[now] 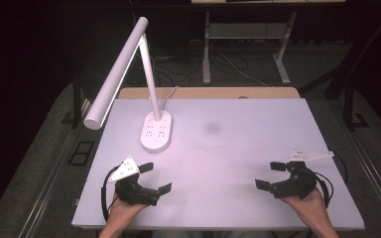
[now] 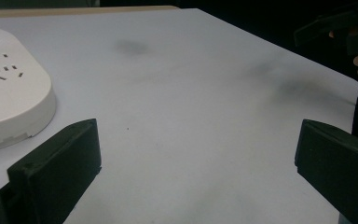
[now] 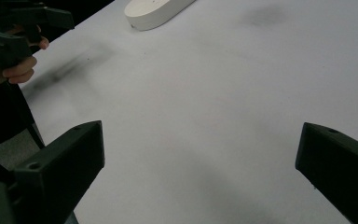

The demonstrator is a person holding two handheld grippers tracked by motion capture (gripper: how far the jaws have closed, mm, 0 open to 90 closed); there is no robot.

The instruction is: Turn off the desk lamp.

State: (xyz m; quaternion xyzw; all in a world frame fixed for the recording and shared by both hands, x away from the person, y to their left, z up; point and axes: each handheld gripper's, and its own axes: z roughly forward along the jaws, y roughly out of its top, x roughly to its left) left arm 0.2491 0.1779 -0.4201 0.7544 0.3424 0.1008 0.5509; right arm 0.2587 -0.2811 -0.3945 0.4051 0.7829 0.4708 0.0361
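I'm seeing the bench [image 1: 238,148] glowing pale and evenly lit against a dark room. Soft smudgy shadows are falling on it near each tool, and both gripper views are looking slightly soft and grainy.

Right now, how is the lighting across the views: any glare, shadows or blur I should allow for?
High view: the table is evenly lit with a pinkish cast, its surroundings are dark, and a faint grey smudge sits mid-table. Left gripper view: the lamp base is bright but readable, and soft shadows lie at right. Right gripper view: a streaky shadow falls near the left gripper, and the near fingers look soft.
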